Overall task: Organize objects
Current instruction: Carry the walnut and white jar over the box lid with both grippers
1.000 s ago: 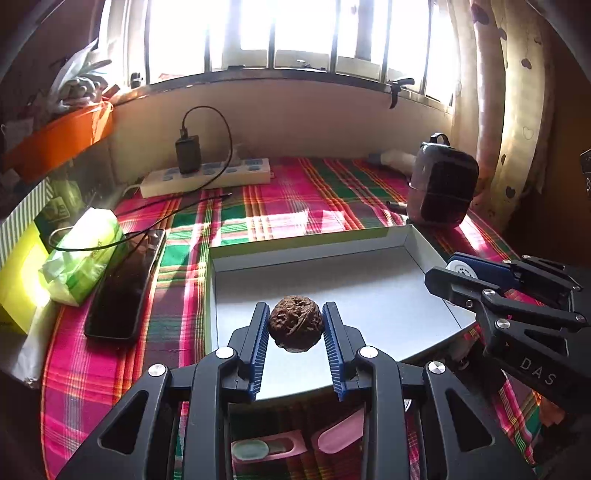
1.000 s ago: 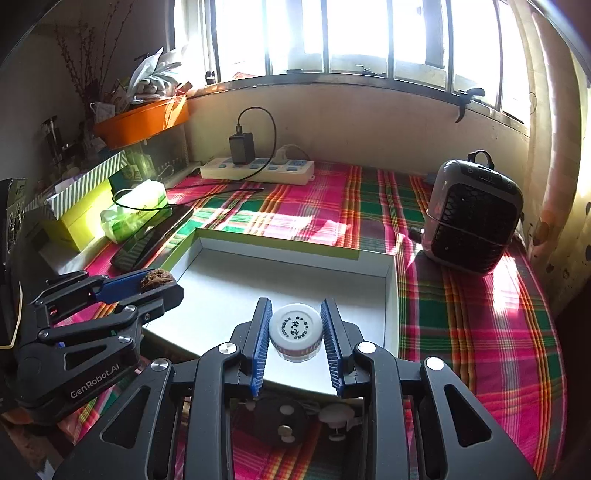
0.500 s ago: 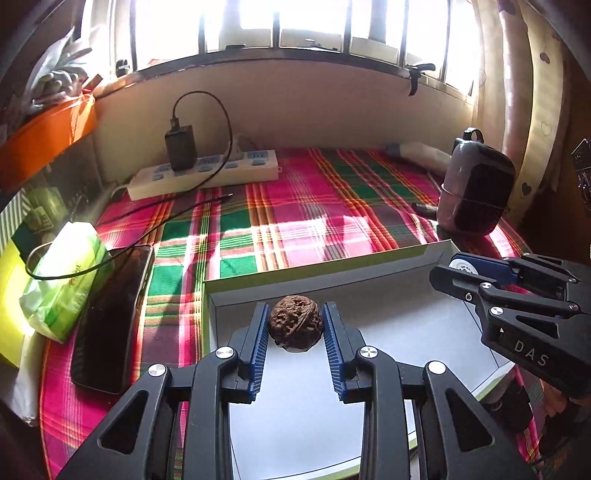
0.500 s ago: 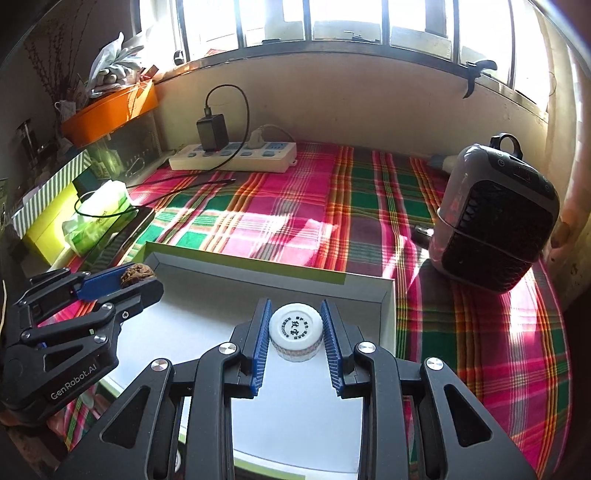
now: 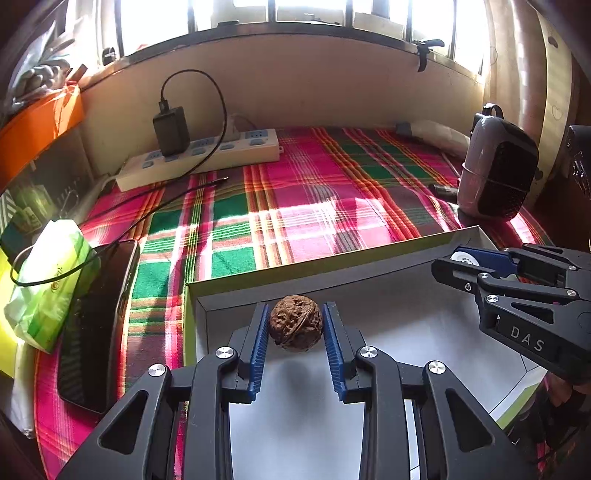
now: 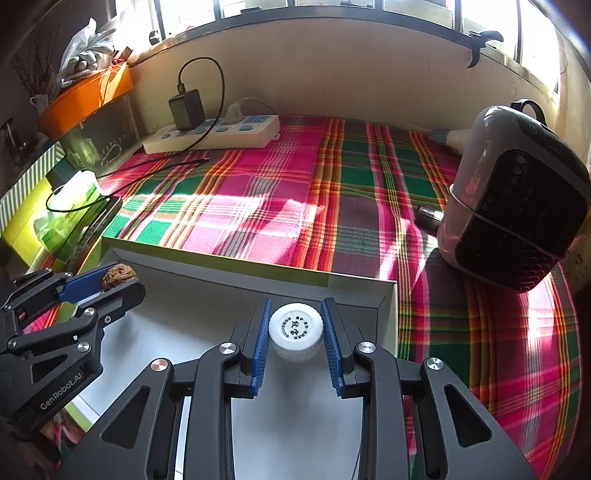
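**Sunlit table under the window**

Ahead of me, a window (image 5: pixel 295 7) runs across the top of the frame, its dark bars blazing with daylight. Below it stands a plain cream wall (image 5: pixel 314 85). A plaid tablecloth (image 6: pixel 295 192) in pink, green and red covers the table, with bright sun patches across its middle. At the upper right of my left view hangs a pale curtain (image 5: pixel 546 74).

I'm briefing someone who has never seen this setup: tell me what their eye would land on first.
First, the wrinkled brown walnut clamped in the left gripper, and the white bottle with its printed cap clamped in the right gripper, both over the shallow white tray. Next, the loud pink-and-green plaid cloth under the tray, with a dark heater at its right edge.
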The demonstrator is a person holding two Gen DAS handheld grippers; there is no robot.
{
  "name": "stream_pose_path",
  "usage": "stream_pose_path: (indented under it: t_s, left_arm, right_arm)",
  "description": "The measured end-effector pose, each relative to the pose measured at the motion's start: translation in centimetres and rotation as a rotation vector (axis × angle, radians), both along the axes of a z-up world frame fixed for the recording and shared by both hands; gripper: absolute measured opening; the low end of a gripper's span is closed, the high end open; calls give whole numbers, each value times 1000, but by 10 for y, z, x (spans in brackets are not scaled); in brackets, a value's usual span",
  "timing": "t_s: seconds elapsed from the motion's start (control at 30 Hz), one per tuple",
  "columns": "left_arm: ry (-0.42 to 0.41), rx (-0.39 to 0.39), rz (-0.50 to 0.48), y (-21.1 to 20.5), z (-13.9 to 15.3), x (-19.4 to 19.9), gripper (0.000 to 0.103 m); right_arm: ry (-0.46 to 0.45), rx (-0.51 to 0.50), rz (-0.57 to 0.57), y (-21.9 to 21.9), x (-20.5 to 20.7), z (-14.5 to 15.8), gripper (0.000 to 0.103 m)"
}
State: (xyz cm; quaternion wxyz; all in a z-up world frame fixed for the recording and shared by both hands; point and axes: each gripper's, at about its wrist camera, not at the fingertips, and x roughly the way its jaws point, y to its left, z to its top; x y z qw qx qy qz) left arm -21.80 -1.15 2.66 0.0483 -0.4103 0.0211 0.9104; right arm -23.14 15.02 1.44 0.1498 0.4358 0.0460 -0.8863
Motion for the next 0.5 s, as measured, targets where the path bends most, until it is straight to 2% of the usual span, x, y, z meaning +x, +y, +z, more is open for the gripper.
stream_pose_path:
  t_s: [0.33,0.43,0.5]
  left_arm:
    - [-34,-4,3,-2,-8,-7,27]
    - [-42,-26,1,0,-10,-8,27]
    - [-40,-11,-7,0,-9,-8,27]
  right_arm:
    - [-30,15,-9,-1,-7,-5,29]
    - [-40,21,-10,-2,-8,-7,29]
    - [-38,25,-9,-2,-8,-7,29]
